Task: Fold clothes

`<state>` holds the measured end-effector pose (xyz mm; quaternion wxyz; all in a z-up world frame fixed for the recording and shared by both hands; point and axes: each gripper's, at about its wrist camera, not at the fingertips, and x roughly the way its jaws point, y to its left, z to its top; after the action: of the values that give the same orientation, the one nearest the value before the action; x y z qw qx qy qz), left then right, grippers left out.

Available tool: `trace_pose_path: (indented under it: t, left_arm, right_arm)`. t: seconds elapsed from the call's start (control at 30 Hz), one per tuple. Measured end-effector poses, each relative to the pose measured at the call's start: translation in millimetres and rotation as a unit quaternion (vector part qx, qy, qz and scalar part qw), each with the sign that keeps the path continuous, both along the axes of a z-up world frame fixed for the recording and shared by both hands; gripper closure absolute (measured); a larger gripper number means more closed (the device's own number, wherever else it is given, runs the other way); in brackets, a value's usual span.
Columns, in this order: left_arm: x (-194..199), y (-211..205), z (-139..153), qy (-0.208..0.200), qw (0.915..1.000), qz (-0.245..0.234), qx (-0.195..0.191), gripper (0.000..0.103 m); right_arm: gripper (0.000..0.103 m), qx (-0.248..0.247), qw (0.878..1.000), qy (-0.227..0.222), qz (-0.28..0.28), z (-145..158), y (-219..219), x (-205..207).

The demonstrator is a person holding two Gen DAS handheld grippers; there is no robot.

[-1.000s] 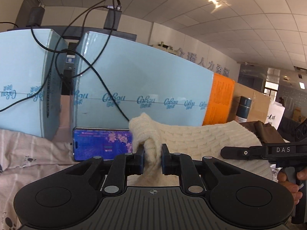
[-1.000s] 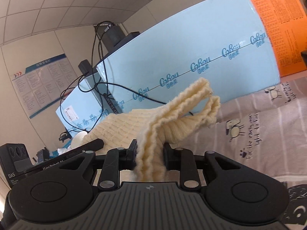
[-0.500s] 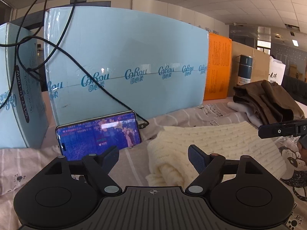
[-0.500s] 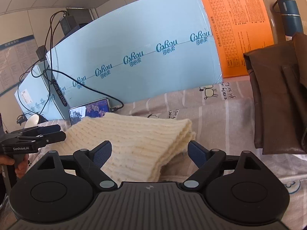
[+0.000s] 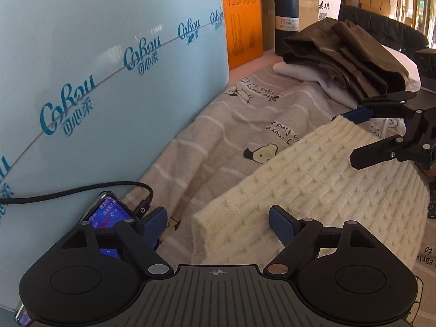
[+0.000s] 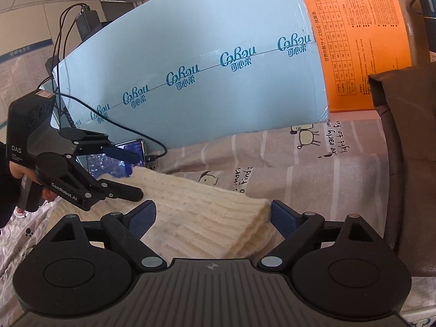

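Left claw spread wide, empty, over near corner of cream knit sweater. Right claw likewise released, straddling folded edge. Sweater lies folded flat on printed bedsheet; probably final fold or stacking left. Beyond: phone with cable, blue box, brown garment pile, flask; nothing blocking.

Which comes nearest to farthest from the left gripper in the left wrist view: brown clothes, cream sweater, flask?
1. cream sweater: lying partly between the open fingers of the left gripper.
2. brown clothes: folded pile, far right.
3. flask: upright just behind that pile, by the orange board.
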<state>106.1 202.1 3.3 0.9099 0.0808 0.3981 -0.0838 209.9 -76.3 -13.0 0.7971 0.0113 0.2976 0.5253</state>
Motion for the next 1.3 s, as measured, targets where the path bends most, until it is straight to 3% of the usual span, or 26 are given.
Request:
trace_pose_path:
  t: [0.03, 0.1, 0.2, 0.27, 0.37, 0.43, 0.5, 0.67, 0.87, 1.07, 1.17, 1.3]
  left_arm:
    - [-2.6, 1.3, -1.2, -0.008, 0.9999, -0.007, -0.012, 0.023]
    - [-9.2, -1.0, -0.8, -0.019, 0.9992, -0.030, -0.020, 0.043]
    - [-21.6, -9.4, 3.1, -0.038, 0.9977, -0.056, 0.005, 0.049]
    - [-30.6, -11.0, 7.8, -0.059, 0.9962, -0.062, 0.017, 0.073]
    - [-43.5, -12.1, 12.1, -0.074, 0.9940, -0.079, 0.017, 0.093]
    - [-52.2, -16.2, 13.7, -0.082, 0.9924, -0.088, 0.025, 0.094]
    - [-64.0, -20.1, 17.1, -0.102, 0.9902, -0.088, 0.037, 0.095]
    - [-111.4, -25.7, 32.6, -0.185, 0.9786, -0.085, 0.030, 0.095]
    - [-200.1, -42.7, 44.3, -0.264, 0.9600, -0.092, 0.015, 0.095]
    - [-270.3, -71.5, 46.9, -0.268, 0.9560, -0.119, -0.009, 0.095]
    - [-296.0, -83.8, 40.6, -0.259, 0.9572, -0.126, -0.030, 0.094]
    - [-316.8, -91.4, 20.5, -0.217, 0.9666, -0.111, -0.081, 0.094]
  right_arm:
    - [0.014, -0.005, 1.000, 0.000, -0.003, -1.9, 1.3, 0.6]
    - [0.016, 0.000, 1.000, -0.005, 0.001, -4.1, 1.7, 0.1]
    - [0.023, 0.019, 1.000, -0.022, 0.006, -1.9, -0.7, -4.8]
    - [0.031, 0.021, 0.999, -0.041, 0.001, 0.9, -2.9, -8.7]
    - [0.062, 0.022, 0.998, -0.058, -0.002, 2.0, -6.5, -11.7]
    - [0.079, 0.019, 0.997, -0.071, 0.000, 2.3, -8.2, -14.5]
    - [0.086, 0.020, 0.996, -0.081, 0.002, 3.4, -11.1, -17.3]
    - [0.087, 0.090, 0.989, -0.114, 0.024, 23.6, -37.0, -36.9]
    - [0.087, 0.169, 0.965, -0.175, 0.093, 48.1, -79.4, -96.7]
    - [0.087, 0.194, 0.953, -0.177, 0.153, 47.3, -117.6, -143.8]
    - [0.087, 0.168, 0.955, -0.172, 0.172, 43.8, -132.8, -162.6]
    - [0.087, 0.123, 0.961, -0.154, 0.196, 38.2, -148.3, -182.2]
